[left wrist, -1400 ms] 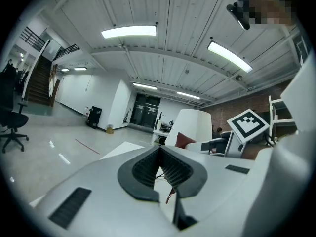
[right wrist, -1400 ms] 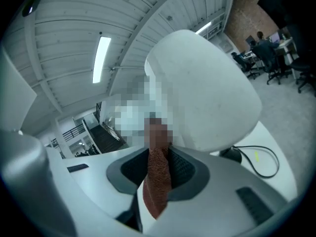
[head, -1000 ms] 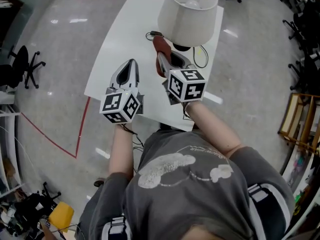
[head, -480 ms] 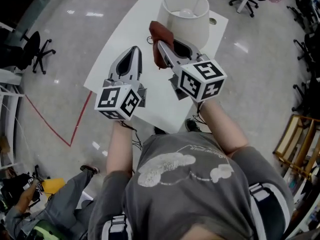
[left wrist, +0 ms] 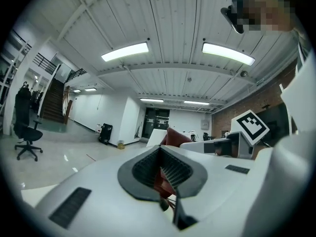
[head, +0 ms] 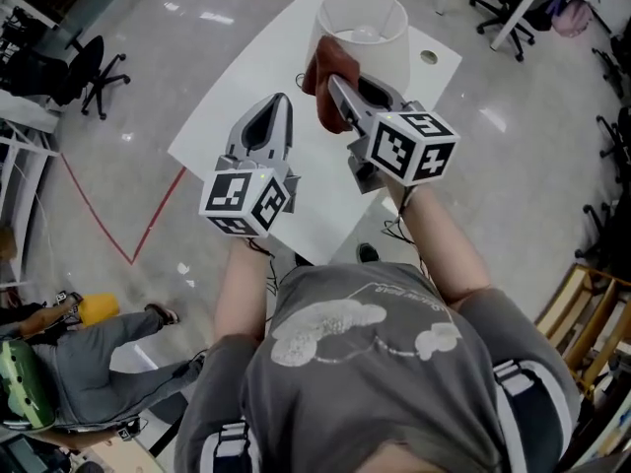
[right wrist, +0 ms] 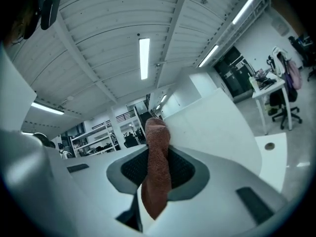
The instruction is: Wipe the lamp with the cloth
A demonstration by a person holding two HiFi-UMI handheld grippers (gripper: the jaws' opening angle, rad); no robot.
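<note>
Rust-brown cloth [head: 323, 85] clamped tight in the right gripper [head: 338, 87], its bunched end up against the outer wall of the white lamp shade [head: 380, 42]. Lamp stands at the far end of the white table [head: 237, 116]. Left gripper [head: 276, 116] closed on nothing, held alongside. Wiping looks just begun. Next: sweep the cloth round the shade, with light pressure so the lamp stays put.

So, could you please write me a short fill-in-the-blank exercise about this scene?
The right tool is shut on a reddish-brown ___.
It is held next to the white ___ of the lamp.
The lamp stands on a ___ table.
The left tool holds ___.
Missing words: cloth; shade; white; nothing.
</note>
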